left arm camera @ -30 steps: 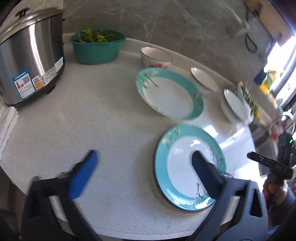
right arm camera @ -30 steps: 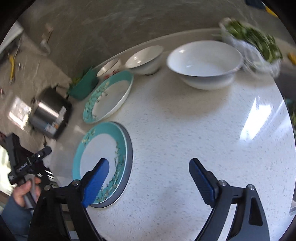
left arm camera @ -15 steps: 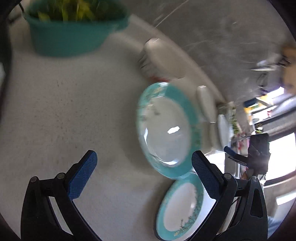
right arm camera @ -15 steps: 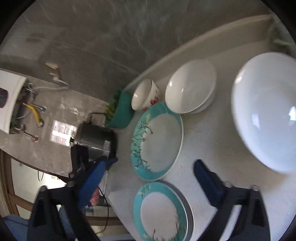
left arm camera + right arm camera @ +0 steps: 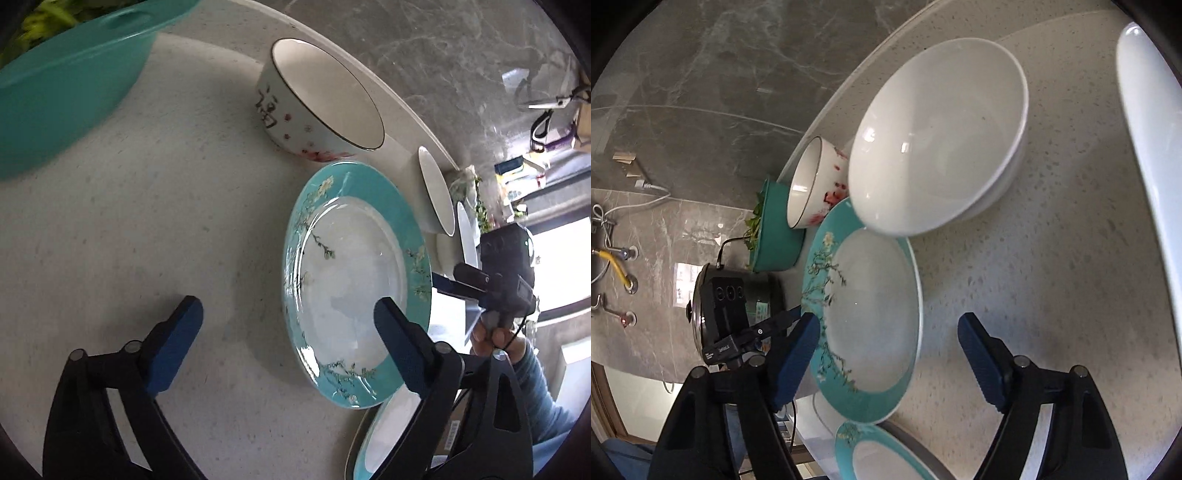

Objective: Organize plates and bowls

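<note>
Hovering over the speckled white stone table [image 5: 129,221], the left claw [image 5: 288,321] and the right claw [image 5: 886,347] each straddle an edge of the teal-rimmed round plate with a blossom pattern [image 5: 354,280], one blue pad above the plate's white well and the other over bare table, jaws wide though just closing a little and gripping nothing. That plate lies flat between a small white bowl with red flowers [image 5: 317,99], a plain white bowl [image 5: 938,136], and a second teal-rimmed plate [image 5: 879,454] at the near edge.
</note>
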